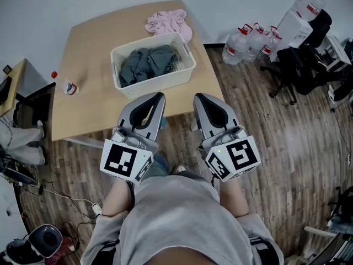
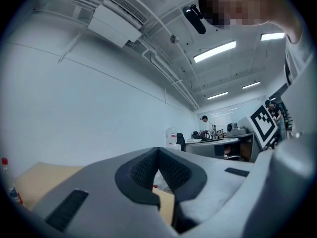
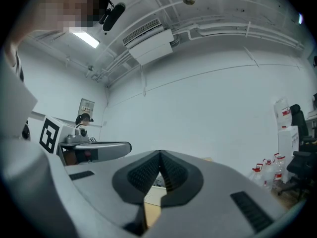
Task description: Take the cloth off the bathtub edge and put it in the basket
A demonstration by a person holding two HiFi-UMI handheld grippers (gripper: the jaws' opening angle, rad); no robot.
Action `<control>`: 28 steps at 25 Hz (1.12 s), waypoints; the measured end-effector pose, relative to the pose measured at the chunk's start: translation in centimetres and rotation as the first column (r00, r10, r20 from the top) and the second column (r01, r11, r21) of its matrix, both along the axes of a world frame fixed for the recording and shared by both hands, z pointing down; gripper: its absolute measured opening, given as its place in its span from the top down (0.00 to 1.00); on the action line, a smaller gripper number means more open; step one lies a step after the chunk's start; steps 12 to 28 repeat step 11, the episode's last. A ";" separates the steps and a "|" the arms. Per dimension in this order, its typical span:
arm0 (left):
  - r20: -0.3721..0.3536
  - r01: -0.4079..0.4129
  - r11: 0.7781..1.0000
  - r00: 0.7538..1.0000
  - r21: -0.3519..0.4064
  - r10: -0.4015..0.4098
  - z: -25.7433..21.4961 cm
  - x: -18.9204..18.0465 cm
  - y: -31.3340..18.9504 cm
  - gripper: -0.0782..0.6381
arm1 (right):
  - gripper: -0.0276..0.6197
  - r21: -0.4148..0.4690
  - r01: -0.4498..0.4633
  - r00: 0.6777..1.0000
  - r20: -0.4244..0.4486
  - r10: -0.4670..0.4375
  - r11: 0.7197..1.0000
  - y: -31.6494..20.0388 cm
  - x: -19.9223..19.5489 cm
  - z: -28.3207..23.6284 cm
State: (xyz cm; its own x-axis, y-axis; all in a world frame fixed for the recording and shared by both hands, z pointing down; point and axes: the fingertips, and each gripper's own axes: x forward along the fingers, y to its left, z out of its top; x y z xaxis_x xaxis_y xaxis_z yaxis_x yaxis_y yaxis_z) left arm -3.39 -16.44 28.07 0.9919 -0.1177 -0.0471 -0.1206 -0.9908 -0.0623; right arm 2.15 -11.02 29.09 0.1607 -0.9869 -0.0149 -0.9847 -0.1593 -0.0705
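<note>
Left gripper [image 1: 156, 96] and right gripper [image 1: 200, 96], both closed and empty, at the table's [image 1: 88, 59] near edge.
Just ahead stands the basket [image 1: 157, 80] holding a grey cloth [image 1: 146, 62]; a pink cloth [image 1: 168, 24] lies beyond it at the far edge.

White perforated basket [image 1: 165, 79] upright on desk [image 1: 94, 48], grey-blue cloth [image 1: 146, 64] crumpled inside, pink cloth [image 1: 168, 22] bunched just behind

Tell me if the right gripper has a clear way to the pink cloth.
Probably yes, but not straight: the white basket stands between the right gripper and the pink cloth, so it would have to pass over or round it.
</note>
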 end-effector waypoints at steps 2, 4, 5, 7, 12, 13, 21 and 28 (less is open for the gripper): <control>-0.001 0.003 1.000 1.000 0.001 -0.003 -0.1 0.1 -0.1 0.87 | 0.94 0.002 0.002 1.000 -0.002 -0.002 1.000 0.0 0.0 0.0; -0.001 0.006 1.000 1.000 0.003 -0.006 -0.2 0.2 -0.1 0.87 | 0.94 0.005 0.005 1.000 -0.003 -0.005 1.000 -0.1 0.2 -0.1; -0.002 0.006 1.000 1.000 0.005 -0.006 -0.2 0.2 -0.1 0.87 | 0.94 0.008 0.006 1.000 -0.002 -0.006 1.000 -0.1 0.2 -0.1; -0.001 0.007 1.000 1.000 0.007 -0.007 -0.2 0.3 0.1 0.87 | 0.94 0.012 0.008 1.000 0.001 -0.008 1.000 0.0 0.3 -0.1; 0.002 0.007 1.000 1.000 0.007 -0.007 -0.1 0.5 0.6 0.87 | 0.94 0.015 0.010 1.000 0.003 -0.010 1.000 0.4 0.4 0.0; 0.002 0.007 1.000 1.000 0.007 -0.007 -0.1 0.5 0.6 0.87 | 0.94 0.015 0.010 1.000 0.003 -0.010 1.000 0.4 0.4 0.0; 0.002 0.007 1.000 1.000 0.007 -0.007 -0.1 0.5 0.6 0.87 | 0.94 0.015 0.010 1.000 0.003 -0.010 1.000 0.4 0.4 0.0; 0.002 0.007 1.000 1.000 0.007 -0.007 -0.1 0.5 0.6 0.87 | 0.94 0.015 0.010 1.000 0.003 -0.010 1.000 0.4 0.4 0.0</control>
